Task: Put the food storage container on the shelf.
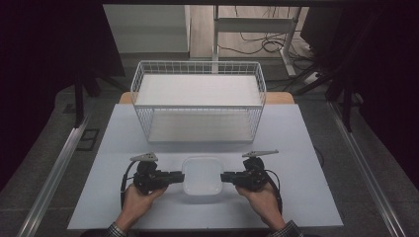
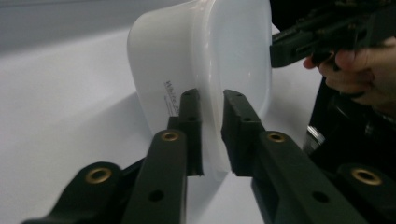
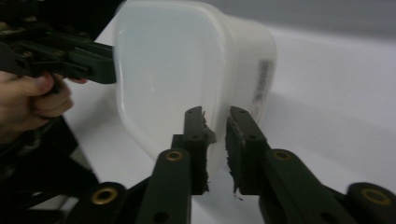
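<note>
Two grippers are closed on one white plastic tub (image 1: 201,178), which is seen in the lower middle of the high view, on the pale table (image 1: 306,197), with a white wire basket (image 1: 197,101) behind it in the upper middle of the frame. The left gripper (image 1: 181,177) is clamped on the left wall of the tub and the right gripper (image 1: 223,177) on the right wall, probably so that the tub can be carried level, since such a wide and light thing would tip if it were held on one side alone.

In the left gripper view the wall of the tub (image 2: 187,74) is shown pinched between the two black jaws, one inside and one outside, and small print is visible on the outer face. In the right gripper view the same kind of pinch on the tub (image 3: 177,74) is seen, with a label on the outside. From above these details cannot be read, but the basket is shown there as the likely destination.
</note>
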`<state>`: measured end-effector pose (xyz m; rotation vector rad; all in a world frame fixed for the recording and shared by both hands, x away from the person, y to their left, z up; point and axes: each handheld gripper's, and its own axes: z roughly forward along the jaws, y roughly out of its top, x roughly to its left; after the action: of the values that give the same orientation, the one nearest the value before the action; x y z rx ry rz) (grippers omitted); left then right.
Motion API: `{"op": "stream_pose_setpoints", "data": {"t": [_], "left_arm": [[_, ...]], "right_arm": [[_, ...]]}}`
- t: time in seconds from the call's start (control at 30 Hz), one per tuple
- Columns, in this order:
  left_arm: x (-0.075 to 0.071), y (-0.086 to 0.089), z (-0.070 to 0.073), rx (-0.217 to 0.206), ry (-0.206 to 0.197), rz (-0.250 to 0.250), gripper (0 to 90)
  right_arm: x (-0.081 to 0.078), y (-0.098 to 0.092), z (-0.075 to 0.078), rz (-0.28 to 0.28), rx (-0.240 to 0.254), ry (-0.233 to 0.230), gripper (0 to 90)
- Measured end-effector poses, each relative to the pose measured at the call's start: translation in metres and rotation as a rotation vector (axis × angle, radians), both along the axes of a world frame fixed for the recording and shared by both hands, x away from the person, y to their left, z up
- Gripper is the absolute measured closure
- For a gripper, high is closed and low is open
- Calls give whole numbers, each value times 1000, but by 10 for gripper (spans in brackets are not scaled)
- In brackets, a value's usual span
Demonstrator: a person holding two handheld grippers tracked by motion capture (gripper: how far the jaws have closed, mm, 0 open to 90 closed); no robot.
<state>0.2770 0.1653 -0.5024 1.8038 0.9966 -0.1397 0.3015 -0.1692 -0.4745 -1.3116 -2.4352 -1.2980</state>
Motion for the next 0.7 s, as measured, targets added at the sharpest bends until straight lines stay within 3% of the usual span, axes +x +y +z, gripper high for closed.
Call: {"op": "stream_pose_setpoints", "data": {"t": [0.2,0.7], "left_arm": [[1,-2,2,19,-18,42,809],[11,-1,36,24,-91,60,808]], "right_arm": [[-3,5,1,-18,-31,-71,787],[4,6,28,-13,4,-187,787]]}}
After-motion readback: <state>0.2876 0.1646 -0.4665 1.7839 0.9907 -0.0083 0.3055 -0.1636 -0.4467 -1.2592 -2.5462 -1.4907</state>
